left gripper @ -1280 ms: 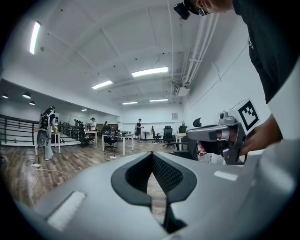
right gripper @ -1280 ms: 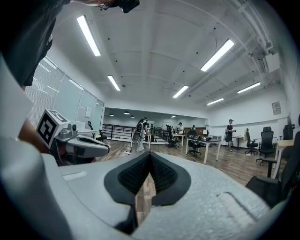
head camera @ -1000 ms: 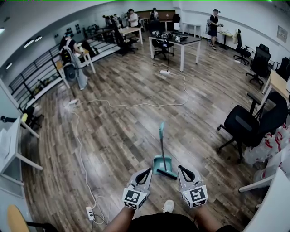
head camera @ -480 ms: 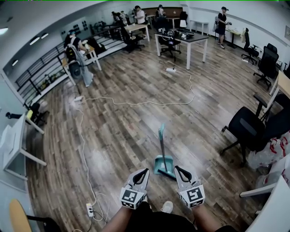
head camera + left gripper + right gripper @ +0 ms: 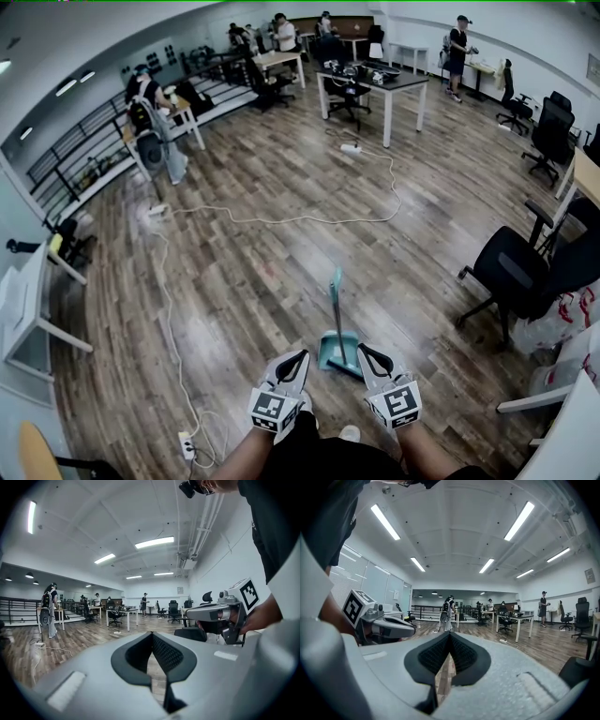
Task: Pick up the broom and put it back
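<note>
Standing upright: teal broom (image 5: 335, 302) with matching dustpan (image 5: 334, 351); left tongs (image 5: 301, 355), right tongs (image 5: 361, 350) closed, empty.

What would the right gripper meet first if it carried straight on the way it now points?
Probably nothing close: the right gripper points nearly level over the floor, with the broom lower and to its left. Far ahead stands a person, though depth is unclear.

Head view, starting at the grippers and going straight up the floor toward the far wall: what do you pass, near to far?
Teal broom and dustpan → white cable → power strip → dark-topped desk.
</note>
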{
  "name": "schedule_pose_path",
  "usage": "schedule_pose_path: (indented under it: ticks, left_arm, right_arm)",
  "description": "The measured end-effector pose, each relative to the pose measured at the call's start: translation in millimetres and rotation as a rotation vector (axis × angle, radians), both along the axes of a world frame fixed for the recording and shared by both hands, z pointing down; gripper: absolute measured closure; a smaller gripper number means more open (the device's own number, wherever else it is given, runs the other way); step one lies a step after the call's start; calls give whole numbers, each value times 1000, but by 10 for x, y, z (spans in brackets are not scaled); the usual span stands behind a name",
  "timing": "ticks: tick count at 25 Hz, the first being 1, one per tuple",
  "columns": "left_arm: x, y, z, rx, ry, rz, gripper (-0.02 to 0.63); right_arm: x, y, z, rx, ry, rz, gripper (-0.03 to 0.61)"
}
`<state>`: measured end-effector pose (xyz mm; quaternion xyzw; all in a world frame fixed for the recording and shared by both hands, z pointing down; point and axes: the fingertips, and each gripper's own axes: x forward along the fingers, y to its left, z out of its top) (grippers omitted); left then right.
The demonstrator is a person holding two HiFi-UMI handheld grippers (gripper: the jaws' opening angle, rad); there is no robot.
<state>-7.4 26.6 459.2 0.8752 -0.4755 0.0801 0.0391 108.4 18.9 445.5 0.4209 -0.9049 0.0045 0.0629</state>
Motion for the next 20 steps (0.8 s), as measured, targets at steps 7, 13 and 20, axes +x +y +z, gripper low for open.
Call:
schedule_pose_path:
  ticks: [7, 13, 20]
  left_arm:
    - [-261, -467, 23, 10, 5, 33, 597]
    - [-418, -832, 122, 7, 10, 92, 597]
    - [-684, -1164, 182, -5, 25, 139, 597]
  right_arm:
    - [-225, -439, -6, -10, 8, 34, 575]
    - [-406, -777, 87, -38, 17, 83, 575]
    - [-607, -1061, 227, -77, 49, 140, 575]
